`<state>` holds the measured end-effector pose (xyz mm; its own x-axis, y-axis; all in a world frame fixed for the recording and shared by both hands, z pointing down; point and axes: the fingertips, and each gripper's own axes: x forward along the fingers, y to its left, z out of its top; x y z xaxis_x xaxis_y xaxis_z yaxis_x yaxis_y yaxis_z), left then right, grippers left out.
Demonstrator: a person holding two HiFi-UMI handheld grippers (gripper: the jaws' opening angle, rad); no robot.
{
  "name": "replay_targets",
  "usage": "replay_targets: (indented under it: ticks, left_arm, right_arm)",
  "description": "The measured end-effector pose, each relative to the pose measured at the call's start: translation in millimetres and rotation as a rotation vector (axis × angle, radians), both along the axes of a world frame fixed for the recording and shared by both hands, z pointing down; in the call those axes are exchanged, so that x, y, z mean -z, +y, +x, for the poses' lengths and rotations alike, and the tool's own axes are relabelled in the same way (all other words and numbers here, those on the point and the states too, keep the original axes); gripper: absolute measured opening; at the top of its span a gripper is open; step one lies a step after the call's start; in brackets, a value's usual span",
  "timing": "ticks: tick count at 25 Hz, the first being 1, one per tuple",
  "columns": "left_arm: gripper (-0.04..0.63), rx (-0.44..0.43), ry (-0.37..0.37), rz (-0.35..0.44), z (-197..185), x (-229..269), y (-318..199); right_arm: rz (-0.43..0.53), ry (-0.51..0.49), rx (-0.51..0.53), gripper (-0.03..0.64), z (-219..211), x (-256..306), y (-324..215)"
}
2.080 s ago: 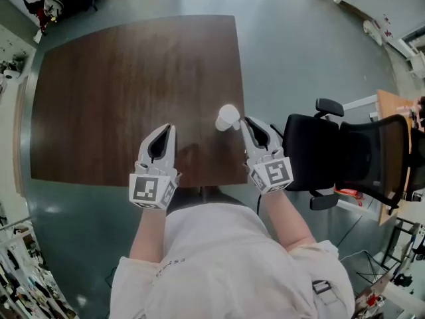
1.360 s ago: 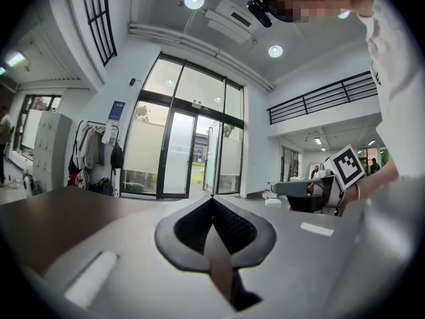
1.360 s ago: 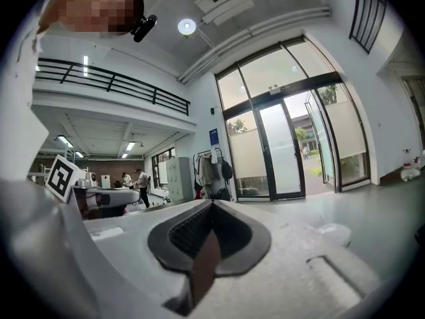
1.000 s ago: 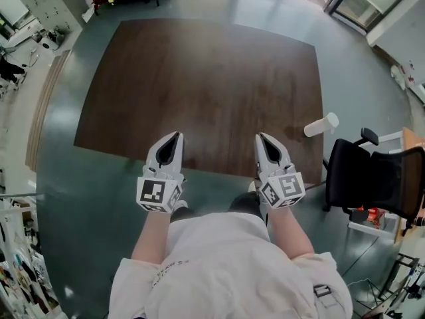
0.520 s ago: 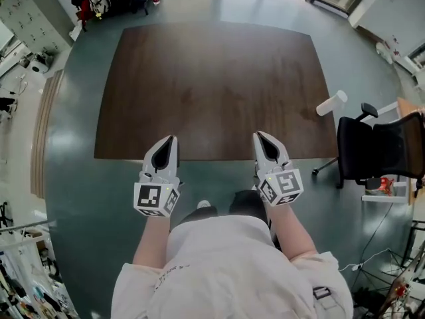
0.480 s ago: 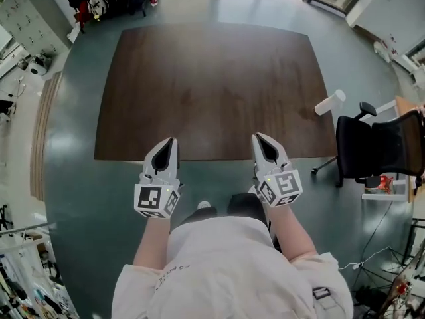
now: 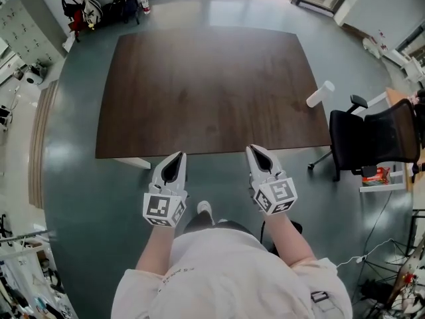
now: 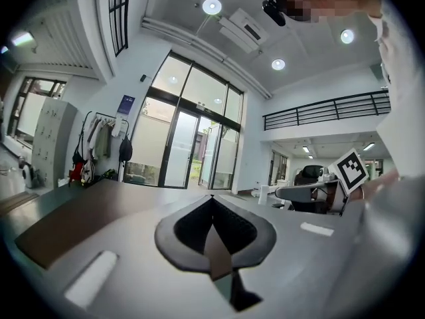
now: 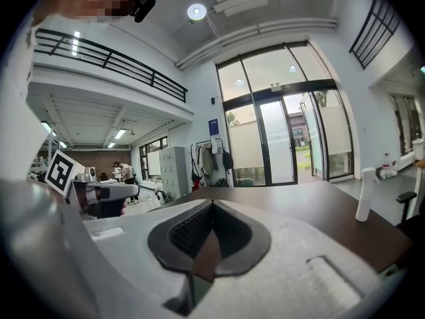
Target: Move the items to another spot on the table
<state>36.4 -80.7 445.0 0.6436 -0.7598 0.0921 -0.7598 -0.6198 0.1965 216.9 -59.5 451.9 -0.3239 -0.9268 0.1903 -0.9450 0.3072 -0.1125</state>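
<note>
The person stands back from the brown table (image 7: 199, 92), with both grippers held over the grey floor (image 7: 73, 178), just short of the table's near edge. The left gripper (image 7: 176, 157) has its 2 jaws pressed together at the tips, and its own view shows nothing between them. The right gripper (image 7: 254, 149) is the same, with its jaws closed tight and empty. The 2 grippers sit side by side, well apart from each other, and both point toward the table. The only item on the table is 1 white container (image 7: 319, 94), a slim tube shape at the table's right edge, about halfway along that side. In the right gripper view it stands upright (image 9: 366, 193) near that edge, well apart from both grippers. A black office chair (image 7: 372, 135) stands on the floor just beside the table's near right corner. Glass doors (image 9: 279, 145) fill the wall beyond the table's far end.
</note>
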Motion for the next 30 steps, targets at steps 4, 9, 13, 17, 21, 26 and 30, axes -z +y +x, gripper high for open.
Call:
replay_targets:
  ticks: [4,9,13,17,21,26,30]
  left_arm:
    - [0.017,-0.010,-0.003,0.006,10.0,6.6,27.8]
    - [0.017,-0.001,0.002,0.033,19.9,22.6,76.8]
    - [0.017,-0.005,-0.004,0.050,26.2,30.7,116.3]
    - [0.017,0.004,-0.005,0.079,27.6,37.5,146.1]
    - [0.017,0.002,-0.008,0.100,20.7,42.3,165.0]
    - [0.017,-0.008,0.013,0.105,19.9,48.6,175.6]
    - [0.017,-0.016,0.010,0.122,14.3,53.3,180.4]
  right_arm:
    - [-0.001,-0.002,0.014,-0.008,-3.6,2.4,31.3]
    - [0.001,0.006,0.063,-0.008,-7.4,5.6,76.5]
    - [0.020,0.013,0.088,-0.008,-8.9,9.8,110.4]
    - [0.023,0.019,0.099,-0.008,-10.1,5.9,137.4]
    - [0.047,0.039,0.107,-0.008,-19.7,11.5,157.9]
    - [0.069,0.063,0.094,-0.008,-19.1,22.5,173.5]
    - [0.081,0.074,0.083,-0.008,-22.5,26.5,179.3]
